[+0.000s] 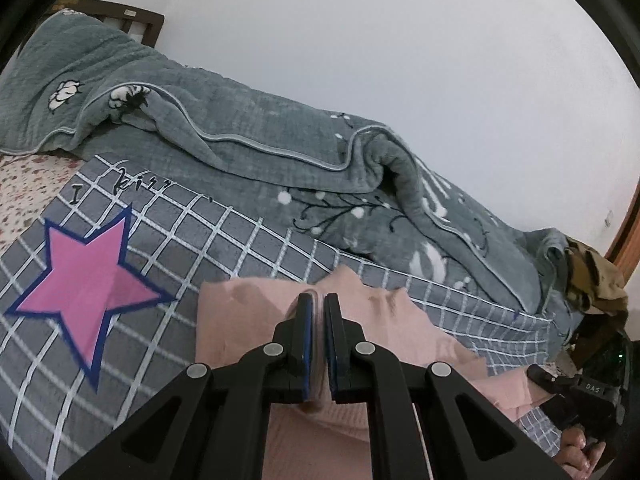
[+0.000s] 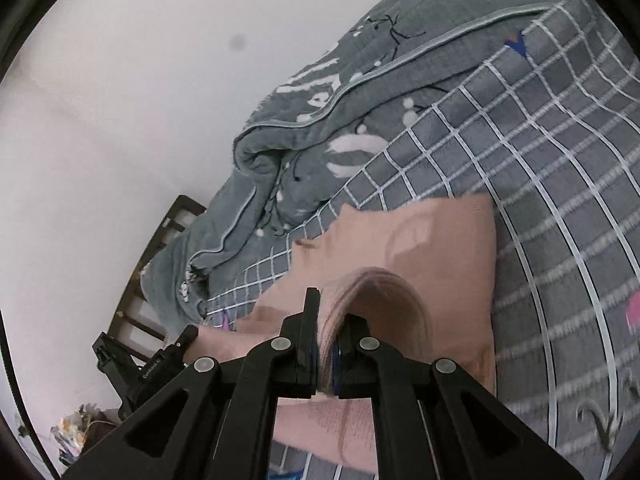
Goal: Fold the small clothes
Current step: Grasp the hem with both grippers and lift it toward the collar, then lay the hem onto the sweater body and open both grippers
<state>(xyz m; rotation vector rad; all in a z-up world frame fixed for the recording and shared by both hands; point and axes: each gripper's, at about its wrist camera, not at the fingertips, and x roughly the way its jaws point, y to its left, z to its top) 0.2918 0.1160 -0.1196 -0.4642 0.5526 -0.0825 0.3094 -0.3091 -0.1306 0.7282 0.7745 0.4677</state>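
Note:
A small pink garment [image 1: 244, 320] lies on the grey checked bedspread [image 1: 224, 240]. My left gripper [image 1: 319, 304] is shut on a fold of its edge, with pink cloth between the pads. In the right wrist view the same pink garment [image 2: 440, 240] is lifted at a ribbed hem. My right gripper [image 2: 328, 320] is shut on that hem, which arches up beside the fingers. The other gripper [image 2: 160, 364] shows at the lower left of the right wrist view, and at the lower right of the left wrist view [image 1: 576, 392].
A rumpled grey-green quilt [image 1: 248, 136] is heaped along the far side of the bed by the white wall. A pink star print [image 1: 92, 280] marks the bedspread at left. A dark wooden bed frame [image 2: 160, 256] and a camouflage cloth [image 1: 592, 280] sit at the edges.

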